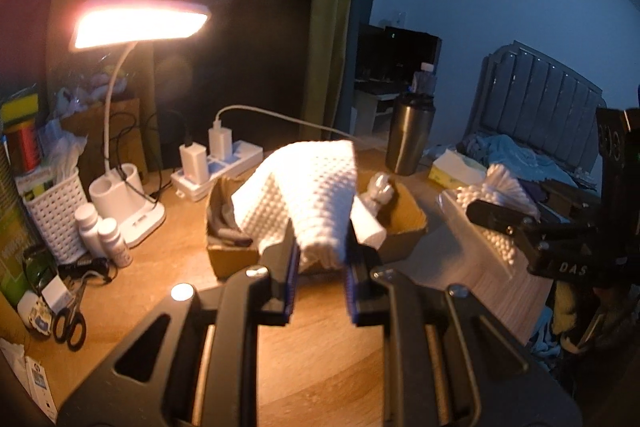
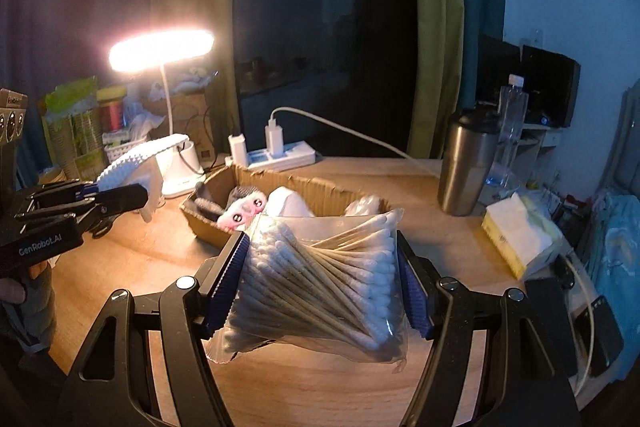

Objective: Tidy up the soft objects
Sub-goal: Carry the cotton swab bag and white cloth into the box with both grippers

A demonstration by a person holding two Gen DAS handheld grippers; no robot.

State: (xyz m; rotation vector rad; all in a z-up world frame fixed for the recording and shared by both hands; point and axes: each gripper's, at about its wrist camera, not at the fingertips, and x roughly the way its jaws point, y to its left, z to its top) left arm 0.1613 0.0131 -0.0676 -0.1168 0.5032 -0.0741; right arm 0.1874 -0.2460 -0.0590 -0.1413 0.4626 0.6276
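The wooden tabletop [image 2: 328, 379] carries everything here, lit by a desk lamp [image 1: 140, 23] at its far left. Near the middle sits an open cardboard box [image 2: 280, 179], already holding a few soft things, a small pink-faced plush [image 2: 244, 213] among them. Both loads hang in the air on the near side of the box, so the step in hand looks like the carry toward it. The left tool [image 1: 320, 255] has its jaws pressed together on a white waffle-knit cloth [image 1: 308, 183], which drapes up and over the box's near edge as that camera sees it. The right tool [image 2: 324, 283] pinches a clear bag of cotton swabs [image 2: 320, 283] across its width (jaws wide, pads pressing both sides). The next move probably calls for bringing each load over the box opening and lowering it before letting go, one at a time so the tools do not crowd each other.
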